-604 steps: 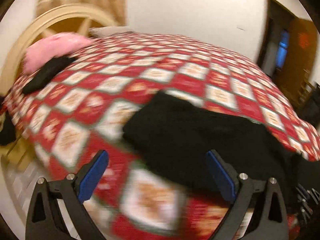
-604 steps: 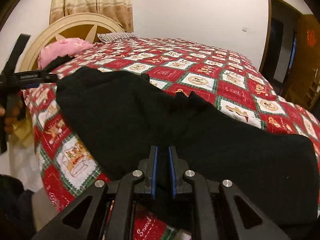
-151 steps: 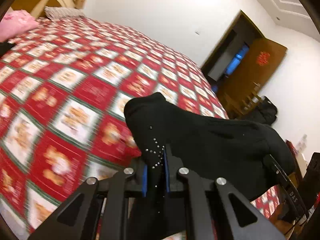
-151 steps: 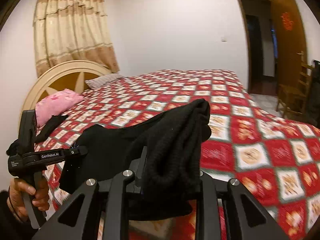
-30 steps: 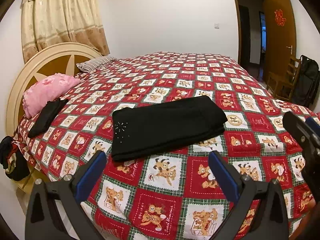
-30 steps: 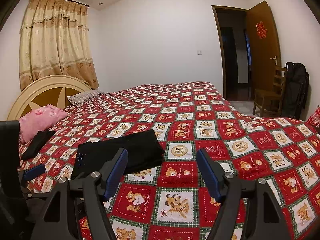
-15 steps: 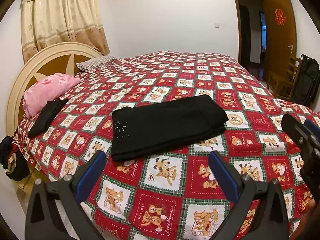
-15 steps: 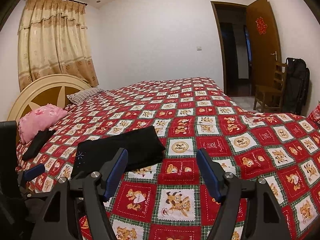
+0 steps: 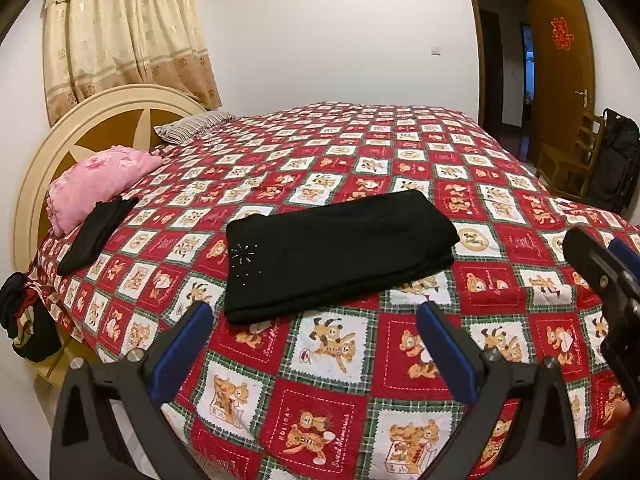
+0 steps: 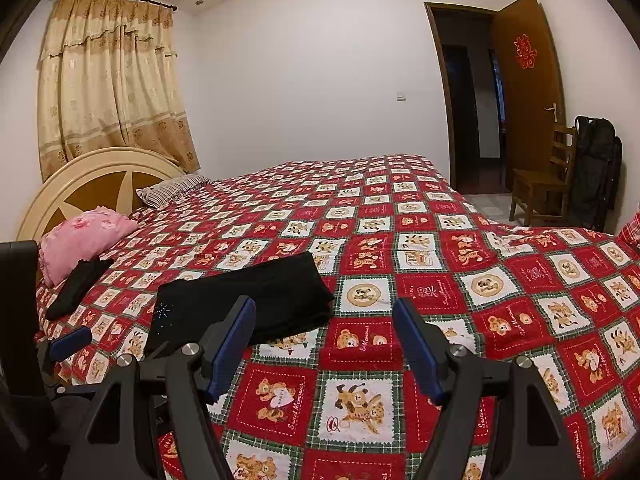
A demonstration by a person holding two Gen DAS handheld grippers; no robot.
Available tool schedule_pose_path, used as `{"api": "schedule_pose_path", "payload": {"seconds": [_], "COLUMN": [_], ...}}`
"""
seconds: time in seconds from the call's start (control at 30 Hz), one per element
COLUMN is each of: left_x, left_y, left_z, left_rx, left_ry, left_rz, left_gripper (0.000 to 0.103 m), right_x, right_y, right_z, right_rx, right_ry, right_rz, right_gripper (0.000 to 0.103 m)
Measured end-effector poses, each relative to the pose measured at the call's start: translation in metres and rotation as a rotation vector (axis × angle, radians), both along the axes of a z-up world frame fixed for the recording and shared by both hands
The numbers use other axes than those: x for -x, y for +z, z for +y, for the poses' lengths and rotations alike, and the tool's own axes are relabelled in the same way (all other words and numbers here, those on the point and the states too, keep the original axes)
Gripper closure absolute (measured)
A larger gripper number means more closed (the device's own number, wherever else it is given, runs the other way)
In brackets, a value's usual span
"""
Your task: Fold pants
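The black pants (image 9: 332, 248) lie folded into a flat rectangle on the red teddy-bear bedspread (image 9: 360, 360), with a small sparkle motif near their left corner. They also show in the right wrist view (image 10: 256, 304). My left gripper (image 9: 314, 320) is open and empty, held back above the bed's near edge, short of the pants. My right gripper (image 10: 324, 316) is open and empty, to the right of the pants and apart from them. Its body (image 9: 604, 276) shows at the right edge of the left wrist view.
A pink pillow (image 9: 96, 184) and a dark garment (image 9: 96, 232) lie near the round headboard (image 9: 80, 128). Clothes (image 9: 20, 320) hang off the bed's left corner. A wooden chair (image 10: 540, 184), a black bag (image 10: 596, 168) and an open door (image 10: 524, 88) stand at the far right.
Five seconds ago both grippers were shut on the pants and lifting them. Since then the pants were laid down folded and both grippers opened and drew back. Over the last second almost nothing moved.
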State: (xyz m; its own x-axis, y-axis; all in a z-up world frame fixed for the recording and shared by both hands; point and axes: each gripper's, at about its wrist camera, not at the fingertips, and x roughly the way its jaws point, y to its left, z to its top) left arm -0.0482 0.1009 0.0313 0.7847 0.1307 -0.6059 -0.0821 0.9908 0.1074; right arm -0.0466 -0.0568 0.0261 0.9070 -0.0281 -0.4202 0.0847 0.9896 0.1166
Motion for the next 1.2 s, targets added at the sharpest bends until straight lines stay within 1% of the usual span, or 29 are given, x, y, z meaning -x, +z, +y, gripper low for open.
{"api": "schedule_pose_path", "payload": {"seconds": [0.33, 0.73, 1.07, 1.2], "left_x": [-0.0018, -0.0025, -0.0089, -0.0091], "left_y": [-0.0018, -0.0015, -0.0029, -0.0033], "left_z": [0.0011, -0.0014, -0.0032, -0.0026], "left_rx": [-0.007, -0.041, -0.025, 0.004], "left_ry": [0.008, 0.014, 0.01, -0.002], "left_rz": [0.005, -0.008, 0.019, 0.015], "left_gripper": [0.0, 0.0, 0.0, 0.0], "right_x": [-0.0005, 0.0007, 0.0031, 0.0033], "right_y": [-0.0007, -0.0006, 0.0001, 0.0005], "right_z": [-0.0005, -0.0013, -0.0004, -0.0028], "right_rx": [-0.003, -0.002, 0.011, 0.004], "right_ry": [-0.001, -0.008, -0.019, -0.022], "right_rz": [0.002, -0.006, -0.012, -0.008], "right_gripper": [0.031, 0.031, 0.031, 0.031]}}
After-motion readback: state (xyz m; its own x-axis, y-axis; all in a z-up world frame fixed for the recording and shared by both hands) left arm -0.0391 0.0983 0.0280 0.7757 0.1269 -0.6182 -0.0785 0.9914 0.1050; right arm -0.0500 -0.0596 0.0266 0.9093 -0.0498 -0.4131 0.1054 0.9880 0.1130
